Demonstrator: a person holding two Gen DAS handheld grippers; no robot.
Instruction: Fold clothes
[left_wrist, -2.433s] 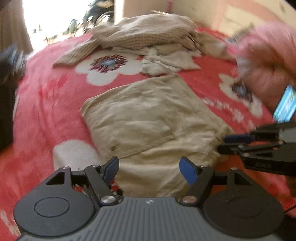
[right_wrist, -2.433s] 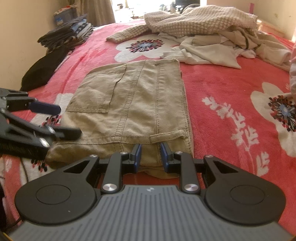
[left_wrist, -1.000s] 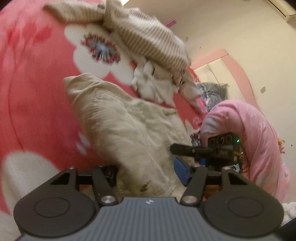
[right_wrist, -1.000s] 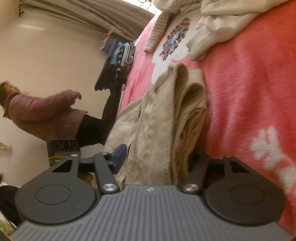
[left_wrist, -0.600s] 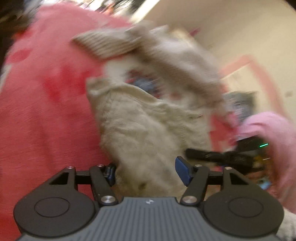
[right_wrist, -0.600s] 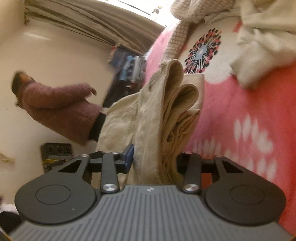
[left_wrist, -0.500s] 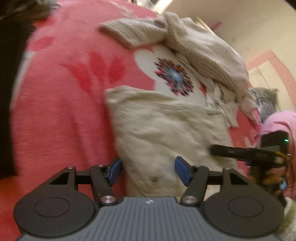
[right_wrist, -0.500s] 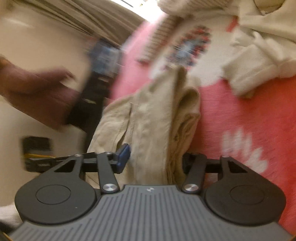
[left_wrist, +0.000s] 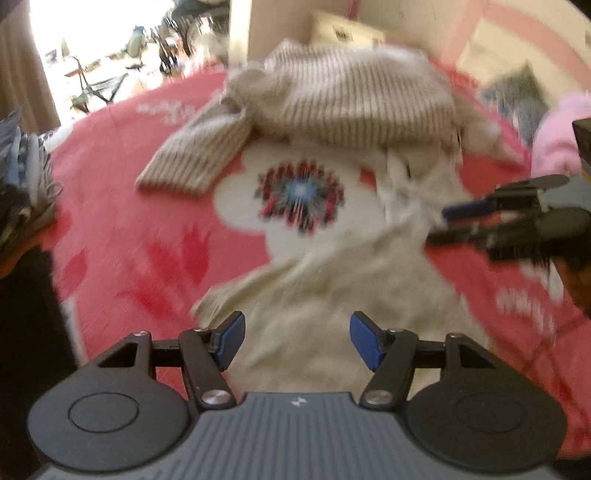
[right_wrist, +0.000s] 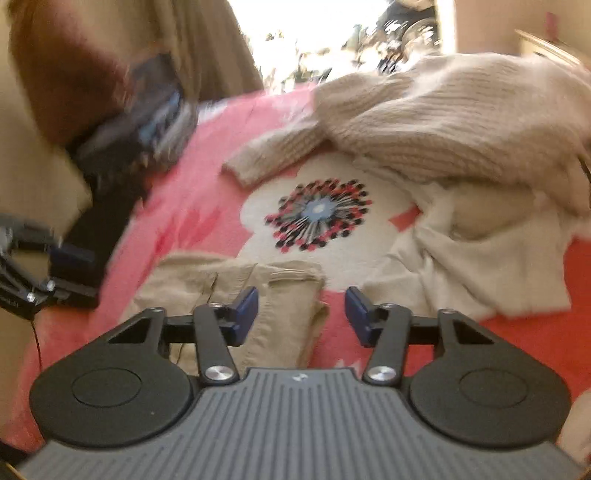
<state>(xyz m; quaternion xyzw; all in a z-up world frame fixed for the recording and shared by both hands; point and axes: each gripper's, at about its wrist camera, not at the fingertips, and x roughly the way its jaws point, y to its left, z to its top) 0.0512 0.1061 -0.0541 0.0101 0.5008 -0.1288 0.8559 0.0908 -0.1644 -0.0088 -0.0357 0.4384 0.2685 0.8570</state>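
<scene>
Both views are smeared by motion, the left one worse, so seams and folds are hard to read. In the left view the left gripper (left_wrist: 296, 339) stands wide open with nothing between its blue pads; the khaki trousers (left_wrist: 332, 295) lie just beyond them, running toward 1 o'clock, their near end cut off behind the gripper body. In the right view the right gripper (right_wrist: 301, 314) is likewise spread and empty, and the trousers (right_wrist: 236, 288) lie folded on the blanket (right_wrist: 177, 221), their right edge passing between the pads without visibly touching either. How many layers the fold has cannot be told.

Bare blanket lies open at 9 to 11 o'clock of the trousers, as far as the bed's left edge, where a dark heap (right_wrist: 110, 206) sits and a folded stack (right_wrist: 147, 122) beyond it is badly blurred. At 2 o'clock a crumpled white garment (right_wrist: 480, 258) lies near the trousers. Farther, at 12 to 1 o'clock, a ribbed sweater (right_wrist: 443, 122) tops the pile, one sleeve reaching toward 11. A person's brown sleeve (right_wrist: 74, 74) is cut off at upper left.
</scene>
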